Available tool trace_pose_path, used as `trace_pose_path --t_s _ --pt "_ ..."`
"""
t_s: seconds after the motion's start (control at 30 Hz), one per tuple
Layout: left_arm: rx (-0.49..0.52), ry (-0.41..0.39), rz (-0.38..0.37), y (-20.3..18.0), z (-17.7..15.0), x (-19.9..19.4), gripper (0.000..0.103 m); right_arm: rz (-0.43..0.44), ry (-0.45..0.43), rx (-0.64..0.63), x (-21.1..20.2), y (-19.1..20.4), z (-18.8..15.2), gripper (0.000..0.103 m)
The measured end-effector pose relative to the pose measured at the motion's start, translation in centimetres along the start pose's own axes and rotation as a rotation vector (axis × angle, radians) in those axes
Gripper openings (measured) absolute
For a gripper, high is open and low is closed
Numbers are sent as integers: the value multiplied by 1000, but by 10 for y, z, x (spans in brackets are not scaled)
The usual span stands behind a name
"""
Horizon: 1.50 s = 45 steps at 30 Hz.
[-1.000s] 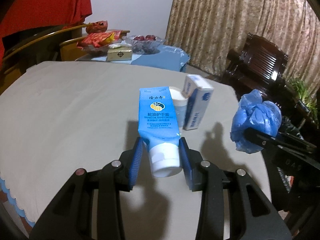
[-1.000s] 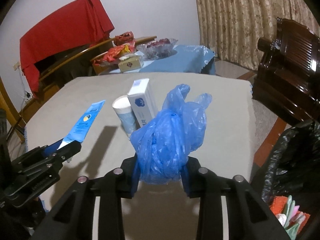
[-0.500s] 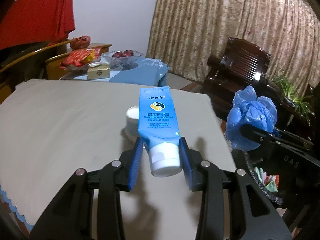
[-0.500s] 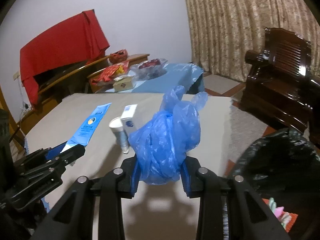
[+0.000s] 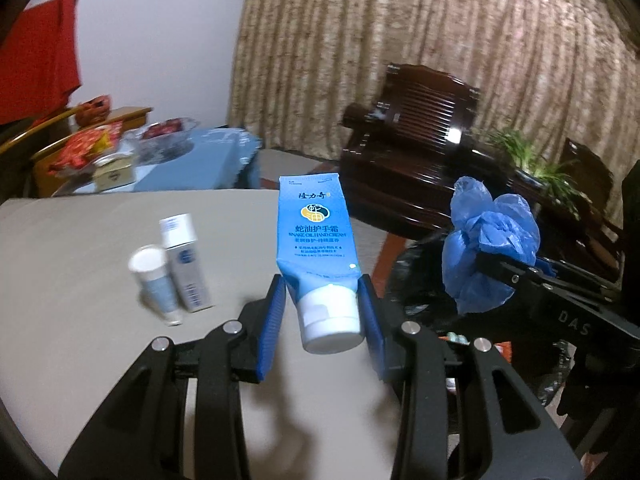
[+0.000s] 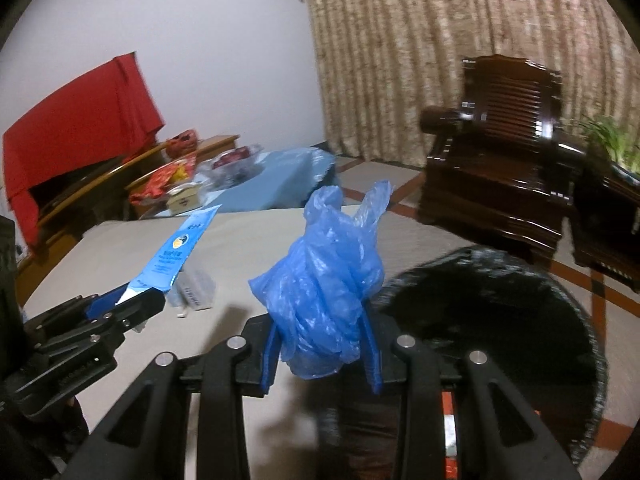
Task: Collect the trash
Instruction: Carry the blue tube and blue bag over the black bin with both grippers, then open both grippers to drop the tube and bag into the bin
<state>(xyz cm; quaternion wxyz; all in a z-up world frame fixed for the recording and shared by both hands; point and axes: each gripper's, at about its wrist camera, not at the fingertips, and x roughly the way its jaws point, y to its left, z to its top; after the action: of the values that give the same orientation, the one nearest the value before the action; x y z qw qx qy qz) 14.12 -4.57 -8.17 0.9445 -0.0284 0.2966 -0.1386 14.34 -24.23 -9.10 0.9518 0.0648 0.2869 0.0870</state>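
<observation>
My left gripper (image 5: 322, 304) is shut on a blue hand cream tube (image 5: 316, 236) with a white cap, held upright above the table's right edge. It also shows in the right wrist view (image 6: 176, 252). My right gripper (image 6: 322, 340) is shut on a crumpled blue plastic bag (image 6: 324, 280), held over the rim of a bin lined with a black bag (image 6: 500, 320). The blue bag also shows in the left wrist view (image 5: 486, 240). A white box (image 5: 186, 260) and a small white-capped bottle (image 5: 154, 280) stand on the grey table (image 5: 80, 280).
A dark wooden armchair (image 6: 500, 160) stands behind the bin, with a plant (image 5: 540, 160) beside it. A blue-clothed side table (image 6: 272, 176) with snacks and a bowl stands at the back. A red cloth (image 6: 76, 120) hangs at the left.
Both grippers have swung right, away from the table middle toward the black bin, still holding the tube and the blue bag. The box and bottle now lie to the left.
</observation>
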Motion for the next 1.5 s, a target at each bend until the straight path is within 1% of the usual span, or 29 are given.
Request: trace_pose_path --t_s 0.2,0.3,0.5,0.9,1.17,1.2,1.23,1.27,1.37,1.43,1.47,1.5 --pt "56 17 -81 -45 4 21 36 -80 -14 35 -20 -46 -2 34" --pt "86 24 -117 -68 7 32 36 -111 -18 47 -26 -63 -4 34" --pt "127 40 -170 -102 7 51 36 -166 -19 75 -34 -94 -9 34" --pt "157 72 -209 -136 5 80 36 -228 -9 107 -36 -128 -15 34" --pt "169 105 -239 -145 3 94 37 -248 23 116 -29 -140 -20 34" --pt "167 110 -246 -144 2 95 42 -250 26 116 -28 -141 -21 42" --pt "166 111 -251 -144 2 95 54 -257 30 117 -28 -144 -22 51" --pt "162 105 -252 -144 2 94 59 -262 33 118 -27 -145 -23 54" --pt "149 97 -254 -138 5 92 64 -276 39 123 -26 -145 -25 66" --pt "137 87 -245 -132 9 89 68 -284 31 130 -28 -143 -25 77" --pt "131 82 -238 -128 10 87 73 -287 27 130 -29 -142 -25 80" --pt "127 79 -233 -126 11 86 76 -294 20 128 -30 -140 -24 88"
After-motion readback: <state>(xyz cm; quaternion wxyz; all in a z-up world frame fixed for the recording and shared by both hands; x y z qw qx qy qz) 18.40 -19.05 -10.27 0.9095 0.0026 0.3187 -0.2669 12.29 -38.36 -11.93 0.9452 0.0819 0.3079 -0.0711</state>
